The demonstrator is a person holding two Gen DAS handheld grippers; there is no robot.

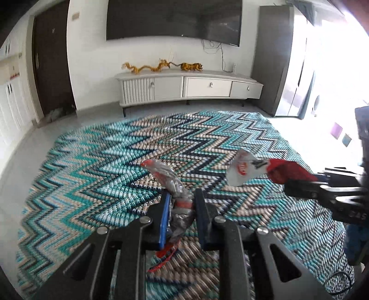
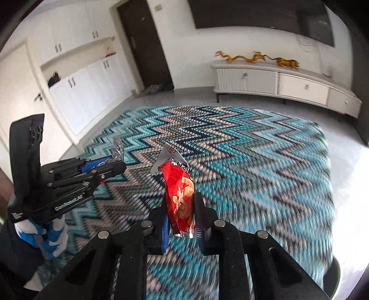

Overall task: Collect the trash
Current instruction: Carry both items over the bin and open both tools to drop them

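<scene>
My left gripper [image 1: 182, 198] is shut on a crumpled silver and red wrapper [image 1: 171, 182] and holds it above the zigzag rug [image 1: 103, 161]. It also shows at the left of the right wrist view [image 2: 110, 165], with the silver wrapper [image 2: 118, 150] sticking out of it. My right gripper [image 2: 181, 205] is shut on a red snack bag [image 2: 181, 196] with a torn silver top. The right gripper also shows at the right of the left wrist view [image 1: 297, 182], holding the red snack bag [image 1: 283, 173].
A white TV cabinet [image 1: 189, 86] stands against the far wall under a wall-mounted TV [image 1: 173, 19]. Gold dragon figures [image 1: 147, 67] sit on it. A dark door [image 1: 50, 64] and white cupboards [image 2: 76, 76] are at the left.
</scene>
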